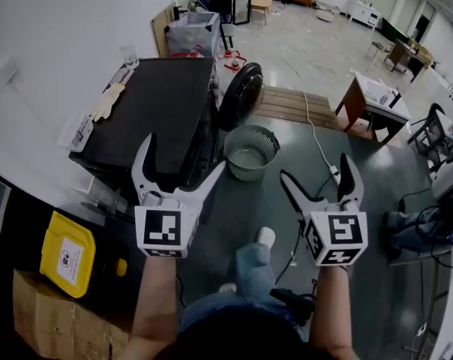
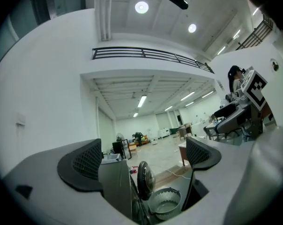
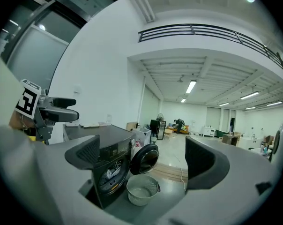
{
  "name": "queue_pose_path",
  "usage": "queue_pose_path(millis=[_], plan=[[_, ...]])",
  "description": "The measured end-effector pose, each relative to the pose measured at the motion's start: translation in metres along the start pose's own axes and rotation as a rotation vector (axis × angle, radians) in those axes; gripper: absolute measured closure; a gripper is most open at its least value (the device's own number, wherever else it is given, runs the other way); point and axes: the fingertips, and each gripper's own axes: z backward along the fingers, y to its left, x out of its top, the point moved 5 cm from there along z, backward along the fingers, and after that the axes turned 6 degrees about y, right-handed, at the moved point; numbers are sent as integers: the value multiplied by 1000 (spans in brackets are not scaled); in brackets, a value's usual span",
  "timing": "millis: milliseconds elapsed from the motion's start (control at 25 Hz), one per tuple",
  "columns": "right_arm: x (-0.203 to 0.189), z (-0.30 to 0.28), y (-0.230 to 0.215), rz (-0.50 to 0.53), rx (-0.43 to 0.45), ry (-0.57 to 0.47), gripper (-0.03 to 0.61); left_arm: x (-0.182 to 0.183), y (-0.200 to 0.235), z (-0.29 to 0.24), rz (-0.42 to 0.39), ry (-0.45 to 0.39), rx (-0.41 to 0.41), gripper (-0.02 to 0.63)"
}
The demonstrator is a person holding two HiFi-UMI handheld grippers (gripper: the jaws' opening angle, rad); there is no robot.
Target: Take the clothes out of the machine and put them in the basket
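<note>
The dark grey floor (image 1: 234, 208) carries a black front-loading washing machine (image 1: 155, 107). A round grey perforated plastic basket (image 1: 245, 169) stands at its 3 o'clock, with pale wooden planks (image 1: 294, 105) at the basket's 1 o'clock.

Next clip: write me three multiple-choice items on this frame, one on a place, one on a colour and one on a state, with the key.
1. Where does the basket stand?
A. On top of the washing machine
B. On the floor before the machine's open door
C. On a desk

2. What colour is the washing machine?
A. White
B. Black
C. Yellow

3. The left gripper and the right gripper are:
A. Both open and empty
B. Both shut on clothes
C. One open, one shut

Key: 1 B, the head view shows it on the floor below the open door. 2 B, the machine's top and front are black. 3 A, each gripper view shows its jaws apart with nothing between them.
</note>
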Motion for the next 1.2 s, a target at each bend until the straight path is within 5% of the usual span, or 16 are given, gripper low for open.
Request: queue_pose_path(millis=[1040, 1200], plan=[[-29, -279, -206, -52, 133, 90, 14, -41, -25, -319, 47, 241, 96, 49], [-43, -305, -212, -70, 154, 119, 14, -61, -25, -340, 133, 257, 84, 48]])
